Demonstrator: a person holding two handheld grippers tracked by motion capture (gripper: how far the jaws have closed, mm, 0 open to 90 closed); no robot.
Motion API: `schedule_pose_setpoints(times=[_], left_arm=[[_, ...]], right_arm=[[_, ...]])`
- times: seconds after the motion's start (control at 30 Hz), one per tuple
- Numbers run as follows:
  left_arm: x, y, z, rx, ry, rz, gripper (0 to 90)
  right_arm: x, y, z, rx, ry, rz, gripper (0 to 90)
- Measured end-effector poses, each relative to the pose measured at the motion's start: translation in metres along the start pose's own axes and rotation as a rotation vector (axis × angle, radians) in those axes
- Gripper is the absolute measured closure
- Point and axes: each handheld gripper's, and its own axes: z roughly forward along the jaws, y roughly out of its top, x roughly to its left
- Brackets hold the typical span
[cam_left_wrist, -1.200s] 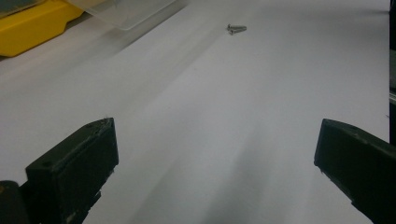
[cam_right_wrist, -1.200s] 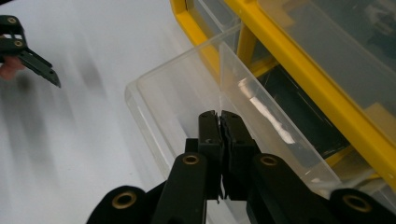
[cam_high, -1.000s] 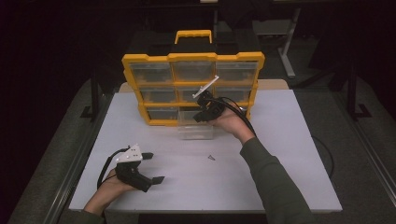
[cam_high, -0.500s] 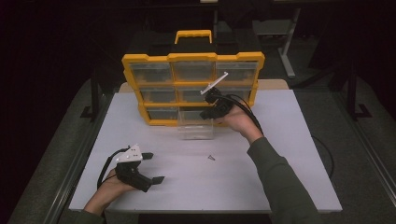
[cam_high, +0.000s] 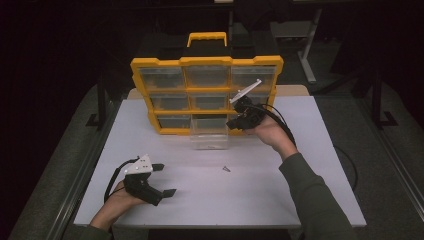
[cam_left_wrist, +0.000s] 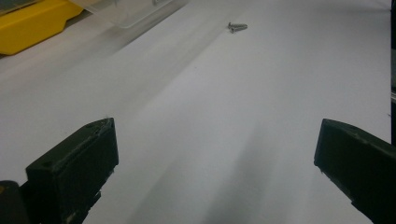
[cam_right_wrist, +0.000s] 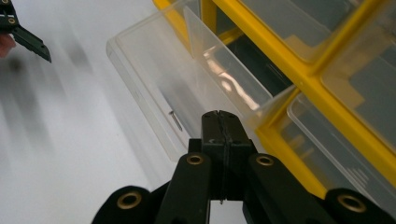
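Observation:
A yellow organizer (cam_high: 206, 62) with clear drawers stands at the back of the white table (cam_high: 300, 200). One clear drawer (cam_high: 209, 135) is pulled out onto the table in front of it. In the right gripper view a small screw (cam_right_wrist: 176, 120) lies inside this drawer (cam_right_wrist: 154, 70). My right gripper (cam_high: 231, 123) hovers just right of the drawer, by the organizer's lower right; its jaws (cam_right_wrist: 220, 122) are shut with nothing visible between them. A loose screw (cam_high: 226, 169) lies mid-table. My left gripper (cam_high: 167, 179) rests open at the near left, pointing towards that screw (cam_left_wrist: 237, 27).
The organizer (cam_right_wrist: 280, 56) rises close on the right of the right gripper. A cable trails from each gripper. Table edges run near the left hand and along the front. Dark floor and stands surround the table.
My right gripper has moved to the right and slightly up, from over the pulled-out drawer to beside the organizer's lower right drawers. The left gripper has stayed put.

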Motion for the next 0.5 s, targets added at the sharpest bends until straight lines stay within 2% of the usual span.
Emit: schedule_pose_setpoints(times=[0.27,0.37,0.47,0.5], left_arm=[[0.0,0.0,0.0,0.001,-0.001,0.001,0.0],[0.0,0.0,0.0,0.002,0.0,0.002,0.0],[0.0,0.0,0.0,0.003,0.0,0.001,0.0],[0.0,0.0,0.001,0.003,-0.001,0.001,0.0]], right_arm=[[0.001,-0.017,-0.003,-0.01,-0.012,0.018,78.1],[0.002,-0.027,-0.001,-0.016,-0.019,0.022,68.1],[0.002,-0.031,0.0,-0.024,-0.02,0.027,65.3],[0.003,-0.036,0.001,-0.031,-0.02,0.034,60.4]])
